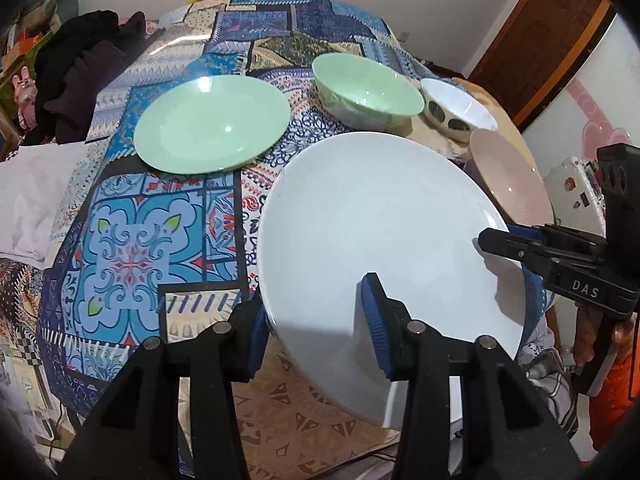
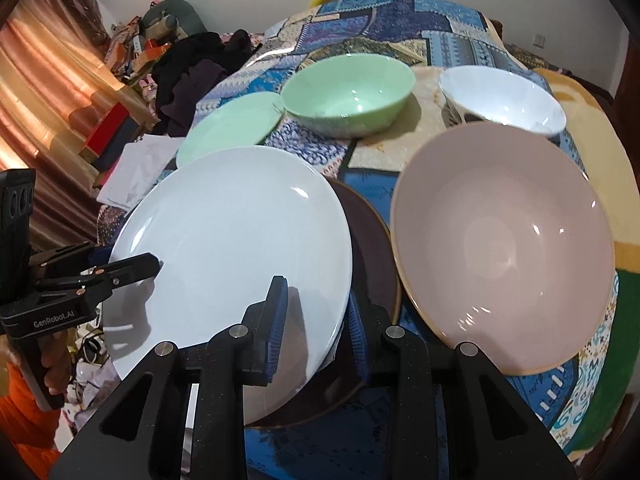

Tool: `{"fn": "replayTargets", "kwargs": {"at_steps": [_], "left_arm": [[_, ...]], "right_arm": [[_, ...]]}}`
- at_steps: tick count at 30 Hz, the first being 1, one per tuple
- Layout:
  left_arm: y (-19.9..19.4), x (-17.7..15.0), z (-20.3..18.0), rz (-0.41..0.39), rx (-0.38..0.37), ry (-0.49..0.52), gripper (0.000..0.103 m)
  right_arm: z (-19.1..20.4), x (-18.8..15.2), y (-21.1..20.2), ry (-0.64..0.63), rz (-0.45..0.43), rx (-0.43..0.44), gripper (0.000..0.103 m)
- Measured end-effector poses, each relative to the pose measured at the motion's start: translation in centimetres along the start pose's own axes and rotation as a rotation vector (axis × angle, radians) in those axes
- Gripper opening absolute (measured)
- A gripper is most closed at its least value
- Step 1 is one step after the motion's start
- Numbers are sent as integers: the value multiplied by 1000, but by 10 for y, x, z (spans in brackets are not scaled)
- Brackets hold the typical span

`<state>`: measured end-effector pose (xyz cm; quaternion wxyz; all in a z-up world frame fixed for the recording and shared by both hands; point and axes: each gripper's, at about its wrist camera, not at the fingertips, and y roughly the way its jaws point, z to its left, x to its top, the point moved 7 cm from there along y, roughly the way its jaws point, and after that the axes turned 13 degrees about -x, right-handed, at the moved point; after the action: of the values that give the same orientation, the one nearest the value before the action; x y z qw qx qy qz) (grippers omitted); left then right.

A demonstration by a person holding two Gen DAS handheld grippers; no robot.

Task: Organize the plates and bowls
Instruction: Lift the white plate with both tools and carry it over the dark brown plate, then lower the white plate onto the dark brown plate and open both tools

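A large white plate [image 1: 380,216] [image 2: 232,232] is held tilted above the table's front edge by both grippers. My left gripper [image 1: 316,332] is shut on its near rim; it also shows in the right wrist view [image 2: 152,266] at the plate's left edge. My right gripper [image 2: 316,320] is shut on the plate's right rim and shows in the left wrist view [image 1: 486,242]. A dark brown plate [image 2: 372,248] lies under it. A pink bowl [image 2: 504,240] [image 1: 508,176] sits to the right. A green plate [image 1: 212,124] [image 2: 230,124], a green bowl [image 1: 366,90] [image 2: 348,94] and a white patterned bowl [image 1: 456,108] [image 2: 502,96] stand farther back.
The table [image 1: 132,248] wears a blue patterned cloth. Dark clothes [image 1: 80,80] are piled at the far left, with a white cloth [image 1: 36,200] beside the table. A curtain [image 2: 48,100] hangs at left.
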<state>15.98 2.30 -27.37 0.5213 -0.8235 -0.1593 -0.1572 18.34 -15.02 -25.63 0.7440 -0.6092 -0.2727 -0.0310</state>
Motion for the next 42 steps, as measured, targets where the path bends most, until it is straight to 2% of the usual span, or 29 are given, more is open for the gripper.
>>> {"fn": "replayTargets", "kwargs": {"at_steps": [14, 20, 23, 29, 35, 37, 42], "left_arm": [[25, 5, 0, 37, -4, -13, 44], [36, 2, 3, 55, 34, 4, 44], [37, 1, 3, 53, 25, 1, 44], [38, 1, 3, 55, 20, 2, 44], [30, 2, 1, 36, 3, 9, 43], [23, 2, -2, 22, 1, 24, 43], [6, 5, -3, -15, 9, 42, 44]], "right_arm": [[-13, -9, 4, 55, 19, -2, 27], [-13, -9, 3, 55, 11, -12, 27], [-15, -9, 2, 67, 7, -4, 27], [-17, -9, 1, 74, 8, 4, 27], [-15, -11, -4, 39, 1, -44, 30], [-16, -11, -8, 11, -20, -88, 30], [-10, -5, -26, -27, -65, -91, 30]]}}
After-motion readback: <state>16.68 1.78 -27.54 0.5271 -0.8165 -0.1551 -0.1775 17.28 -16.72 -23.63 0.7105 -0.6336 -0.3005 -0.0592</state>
